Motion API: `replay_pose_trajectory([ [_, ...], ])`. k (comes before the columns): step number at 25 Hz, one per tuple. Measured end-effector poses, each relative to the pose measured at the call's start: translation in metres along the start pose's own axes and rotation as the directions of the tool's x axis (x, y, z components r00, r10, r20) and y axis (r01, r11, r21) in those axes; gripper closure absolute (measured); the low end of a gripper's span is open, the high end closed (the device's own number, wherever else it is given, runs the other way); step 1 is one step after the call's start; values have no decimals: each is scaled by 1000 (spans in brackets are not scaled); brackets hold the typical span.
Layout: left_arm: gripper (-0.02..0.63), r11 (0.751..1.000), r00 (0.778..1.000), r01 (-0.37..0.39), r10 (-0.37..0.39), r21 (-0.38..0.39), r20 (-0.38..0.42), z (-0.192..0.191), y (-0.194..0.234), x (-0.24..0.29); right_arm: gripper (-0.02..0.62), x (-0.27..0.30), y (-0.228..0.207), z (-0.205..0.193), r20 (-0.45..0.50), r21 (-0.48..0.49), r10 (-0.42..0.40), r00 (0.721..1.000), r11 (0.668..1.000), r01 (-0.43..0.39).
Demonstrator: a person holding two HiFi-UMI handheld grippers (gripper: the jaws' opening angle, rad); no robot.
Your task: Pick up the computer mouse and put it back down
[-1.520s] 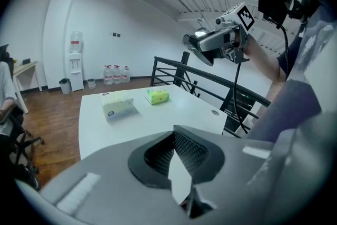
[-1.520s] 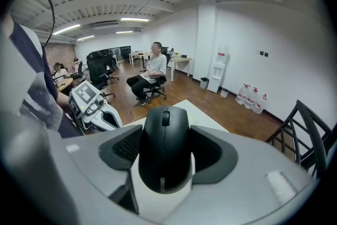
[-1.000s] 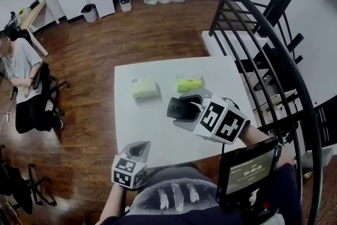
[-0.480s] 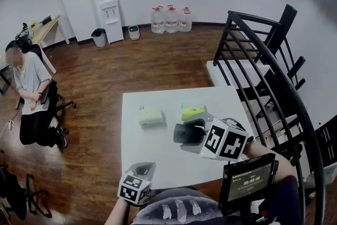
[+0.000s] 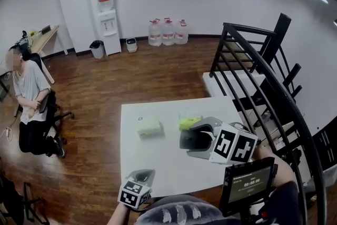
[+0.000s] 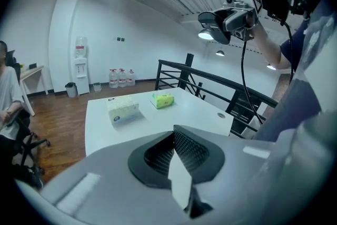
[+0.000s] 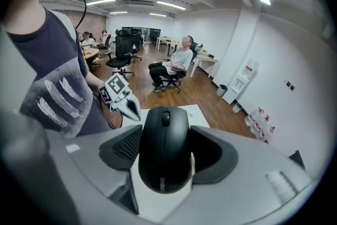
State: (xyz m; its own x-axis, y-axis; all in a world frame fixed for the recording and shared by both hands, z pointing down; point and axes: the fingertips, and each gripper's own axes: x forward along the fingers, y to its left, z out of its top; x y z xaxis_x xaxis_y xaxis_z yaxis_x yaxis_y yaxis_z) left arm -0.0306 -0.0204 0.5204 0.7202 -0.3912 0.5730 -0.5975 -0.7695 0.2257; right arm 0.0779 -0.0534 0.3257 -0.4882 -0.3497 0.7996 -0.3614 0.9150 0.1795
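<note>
Black and matte, the computer mouse (image 5: 189, 139) sits clamped in the right hand-held gripper (image 5: 196, 140), in the air at about 3 o'clock over the white worktop (image 5: 158, 166). It rides higher than a second ago, and the head view now takes in more of the far wall. The left hand-held gripper (image 5: 145, 173) has stayed at 7 o'clock by the near edge. In the left gripper view, that hand-held gripper (image 6: 175, 149) is narrow, its tips together on nothing. In the right gripper view, the right hand-held gripper (image 7: 165, 137) presses both sides of the computer mouse (image 7: 164, 158).
</note>
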Motion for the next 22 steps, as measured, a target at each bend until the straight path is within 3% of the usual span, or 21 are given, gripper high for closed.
replay_pose_trajectory([
  [7, 591, 999, 1000, 24, -24, 20, -6, 0, -6, 8, 304, -9, -6, -11, -1, 50, -51, 999, 997, 51],
  [13, 591, 999, 999, 34, -33, 23, -18, -6, -9, 15, 304, 12, -8, -29, -26, 81, -43, 999, 996, 45],
  [22, 591, 999, 1000, -16, 16, -28, -11, -4, 14, 12, 304, 18, -24, -15, -18, 36, -16, 1000, 999, 17],
])
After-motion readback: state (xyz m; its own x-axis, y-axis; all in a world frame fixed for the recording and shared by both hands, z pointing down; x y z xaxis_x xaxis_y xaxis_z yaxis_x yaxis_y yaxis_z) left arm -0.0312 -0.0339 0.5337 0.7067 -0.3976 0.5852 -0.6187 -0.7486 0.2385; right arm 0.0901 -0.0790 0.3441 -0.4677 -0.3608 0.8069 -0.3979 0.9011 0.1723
